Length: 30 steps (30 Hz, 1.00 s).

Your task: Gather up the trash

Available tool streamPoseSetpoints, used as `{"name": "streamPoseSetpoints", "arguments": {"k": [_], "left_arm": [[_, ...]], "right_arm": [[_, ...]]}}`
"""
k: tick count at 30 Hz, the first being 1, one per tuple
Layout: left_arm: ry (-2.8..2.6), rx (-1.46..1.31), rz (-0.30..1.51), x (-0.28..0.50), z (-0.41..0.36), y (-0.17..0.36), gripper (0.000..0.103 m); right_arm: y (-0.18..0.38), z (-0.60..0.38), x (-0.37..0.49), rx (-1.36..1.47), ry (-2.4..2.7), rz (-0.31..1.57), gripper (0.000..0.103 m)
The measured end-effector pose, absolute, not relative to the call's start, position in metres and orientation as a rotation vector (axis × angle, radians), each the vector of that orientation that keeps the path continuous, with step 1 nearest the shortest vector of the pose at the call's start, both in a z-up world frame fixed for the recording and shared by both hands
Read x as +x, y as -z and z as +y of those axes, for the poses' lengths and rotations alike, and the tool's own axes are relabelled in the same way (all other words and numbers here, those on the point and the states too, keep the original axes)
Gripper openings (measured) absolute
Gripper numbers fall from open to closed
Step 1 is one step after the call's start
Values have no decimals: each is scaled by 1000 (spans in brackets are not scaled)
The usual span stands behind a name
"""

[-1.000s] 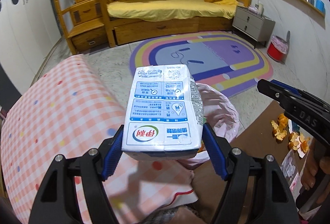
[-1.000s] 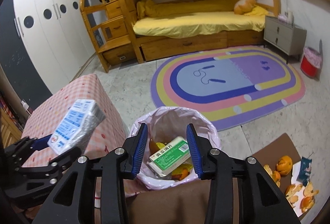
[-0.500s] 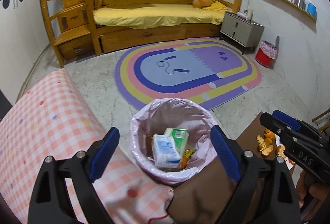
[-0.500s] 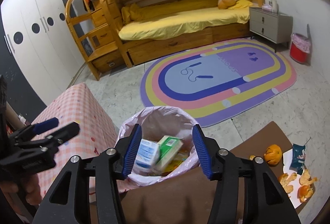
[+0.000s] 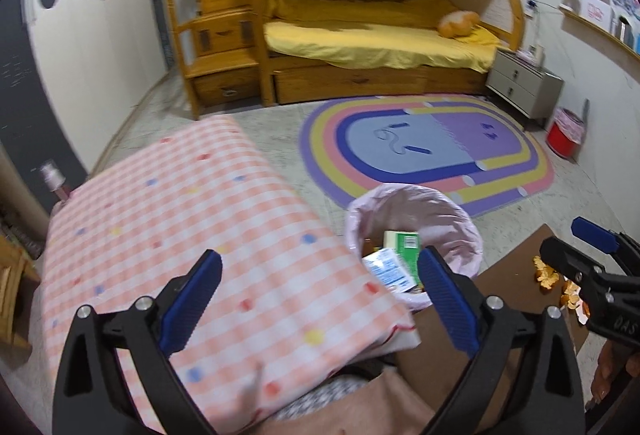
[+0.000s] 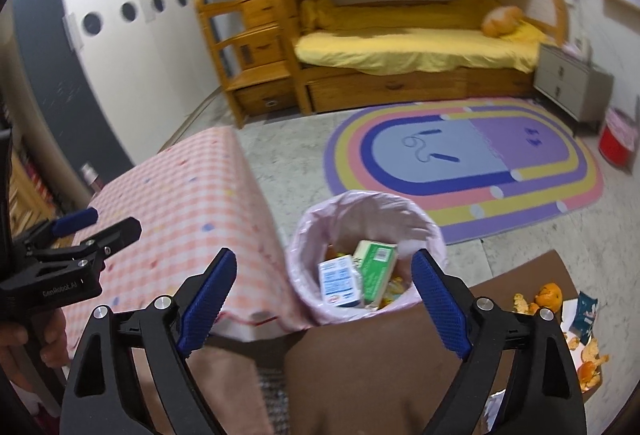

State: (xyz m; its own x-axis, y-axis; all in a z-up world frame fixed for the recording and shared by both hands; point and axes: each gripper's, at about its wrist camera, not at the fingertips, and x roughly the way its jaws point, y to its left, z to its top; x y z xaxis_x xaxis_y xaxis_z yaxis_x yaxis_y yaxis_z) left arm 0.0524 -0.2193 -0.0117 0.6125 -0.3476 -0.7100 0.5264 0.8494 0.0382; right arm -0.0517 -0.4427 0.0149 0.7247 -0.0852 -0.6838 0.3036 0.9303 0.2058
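Both cartons have left the grippers since the earlier frames: the blue-and-white milk carton (image 6: 339,281) and the green box (image 6: 374,270) now lie side by side inside the pink-lined bin (image 6: 416,219), on top of other scraps.

On the left, the pink checked cloth (image 5: 192,235) covers the counter beside the bin and carries no trash that shows. The left gripper (image 5: 318,293) hangs over the cloth's near right corner, its jaws opening wide with nothing between them; the bin sits just beyond its right finger.

In the middle, the right gripper (image 6: 323,297) looks down at the bin, jaws likewise opening and empty. The two cartons appear between its fingers in the picture but lie well below, untouched.

On the right, the brown counter (image 6: 516,283) is not yet cleared. Near its far right edge lie a whole-looking orange (image 6: 549,293), loose orange peel (image 6: 588,363) and a small dark blue wrapper (image 6: 585,311), some on a white sheet. These are well to the right of the right gripper.

So two items seem done, and the peel, orange and wrapper remain. The right gripper is the nearer one for them.
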Motion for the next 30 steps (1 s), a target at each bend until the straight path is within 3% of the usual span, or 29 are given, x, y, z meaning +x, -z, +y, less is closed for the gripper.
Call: {"name": "streamPoseSetpoints", "arguments": {"k": [17, 30], "left_arm": [[164, 157, 748, -1, -60, -28, 96], [14, 120, 791, -16, 7, -18, 96]], "right_arm": [[-88, -312, -61, 139, -29, 721, 94], [-80, -270, -53, 71, -91, 742, 94]]}}
